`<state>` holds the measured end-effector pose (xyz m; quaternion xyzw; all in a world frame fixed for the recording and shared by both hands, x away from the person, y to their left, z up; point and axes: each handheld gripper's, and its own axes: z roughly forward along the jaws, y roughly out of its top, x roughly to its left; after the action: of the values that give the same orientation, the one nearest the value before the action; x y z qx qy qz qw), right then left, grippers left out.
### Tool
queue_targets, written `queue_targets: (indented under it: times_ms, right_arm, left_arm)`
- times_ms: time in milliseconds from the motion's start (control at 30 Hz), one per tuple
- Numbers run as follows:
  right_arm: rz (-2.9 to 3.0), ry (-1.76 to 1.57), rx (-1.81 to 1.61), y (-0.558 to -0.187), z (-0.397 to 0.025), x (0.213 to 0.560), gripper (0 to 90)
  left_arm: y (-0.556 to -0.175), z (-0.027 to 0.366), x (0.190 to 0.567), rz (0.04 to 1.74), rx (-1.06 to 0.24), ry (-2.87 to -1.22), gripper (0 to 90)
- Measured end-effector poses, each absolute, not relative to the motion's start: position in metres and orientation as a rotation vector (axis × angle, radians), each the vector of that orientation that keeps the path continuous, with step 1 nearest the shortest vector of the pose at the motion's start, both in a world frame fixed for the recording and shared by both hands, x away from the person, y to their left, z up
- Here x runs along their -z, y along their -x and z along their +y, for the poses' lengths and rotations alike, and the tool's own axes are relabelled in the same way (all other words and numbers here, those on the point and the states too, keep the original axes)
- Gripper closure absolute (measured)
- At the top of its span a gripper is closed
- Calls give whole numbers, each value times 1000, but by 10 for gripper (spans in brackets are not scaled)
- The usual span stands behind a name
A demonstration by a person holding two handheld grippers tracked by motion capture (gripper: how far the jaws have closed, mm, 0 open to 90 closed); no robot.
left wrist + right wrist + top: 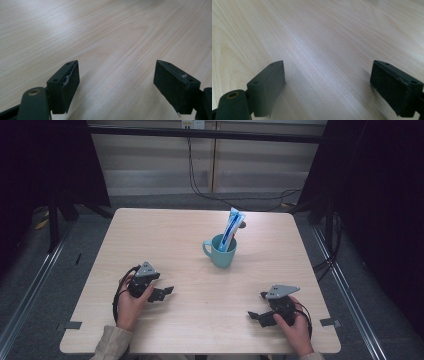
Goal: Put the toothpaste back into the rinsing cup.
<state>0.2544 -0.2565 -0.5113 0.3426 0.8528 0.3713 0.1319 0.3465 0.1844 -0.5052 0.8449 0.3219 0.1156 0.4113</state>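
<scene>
A teal mug (220, 251) stands upright a little right of the table's middle, its handle facing left. A blue and white toothpaste tube (233, 227) leans in it, sticking out above the rim. My left gripper (164, 293) rests low at the front left, well short of the mug, jaws pointing right. In the left gripper view it (116, 63) is open over bare wood. My right gripper (256, 305) sits at the front right, jaws pointing left. It (327, 63) is open too, with nothing between its fingers.
The light wooden table (165, 235) stands on a grey floor between dark curtains. Black cables (200, 190) trail on the floor behind it. Metal rails (345, 290) run along both sides. Small grey tape marks (73, 325) lie near the front corners.
</scene>
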Motion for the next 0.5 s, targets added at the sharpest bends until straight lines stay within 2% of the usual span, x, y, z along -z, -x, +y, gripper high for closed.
queue_targets:
  times_ms: [500]
  right_arm:
    - [2475,-995,-1078,-254,-257,511,121]
  left_arm:
    - [-344,186,509,823,-321,-2180,208]
